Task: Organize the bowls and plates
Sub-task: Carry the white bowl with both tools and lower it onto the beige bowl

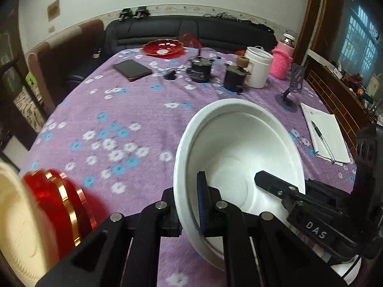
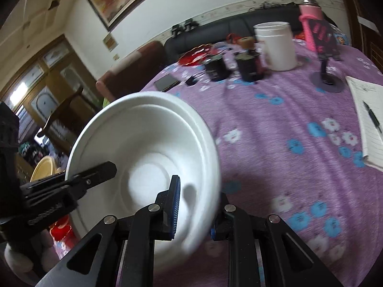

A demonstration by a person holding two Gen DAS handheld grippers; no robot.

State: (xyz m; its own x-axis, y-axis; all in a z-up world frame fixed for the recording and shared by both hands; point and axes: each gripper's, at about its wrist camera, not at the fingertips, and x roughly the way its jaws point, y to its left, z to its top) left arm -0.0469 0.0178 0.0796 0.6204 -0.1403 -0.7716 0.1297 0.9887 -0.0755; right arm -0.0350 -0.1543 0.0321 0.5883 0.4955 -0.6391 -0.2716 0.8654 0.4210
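A white foam bowl (image 1: 241,148) is held tilted above the purple flowered tablecloth (image 1: 124,110), gripped on opposite sides of its rim. My left gripper (image 1: 189,205) is shut on its left rim. My right gripper (image 2: 196,210) is shut on the bowl (image 2: 148,143) at its right rim. The right gripper's finger shows inside the bowl in the left wrist view (image 1: 275,186), and the left gripper's finger in the right wrist view (image 2: 95,174). A red plate with gold rim (image 1: 59,196) and a cream plate (image 1: 16,220) sit at the near left. A red dish (image 1: 164,47) lies far back.
At the back stand a phone (image 1: 131,69), two black cylinders (image 1: 199,69), a white tub (image 1: 258,67), a pink-sleeved bottle (image 1: 282,59) and a small stand (image 1: 290,91). A notepad with pen (image 1: 323,134) lies at the right. A dark sofa is behind the table.
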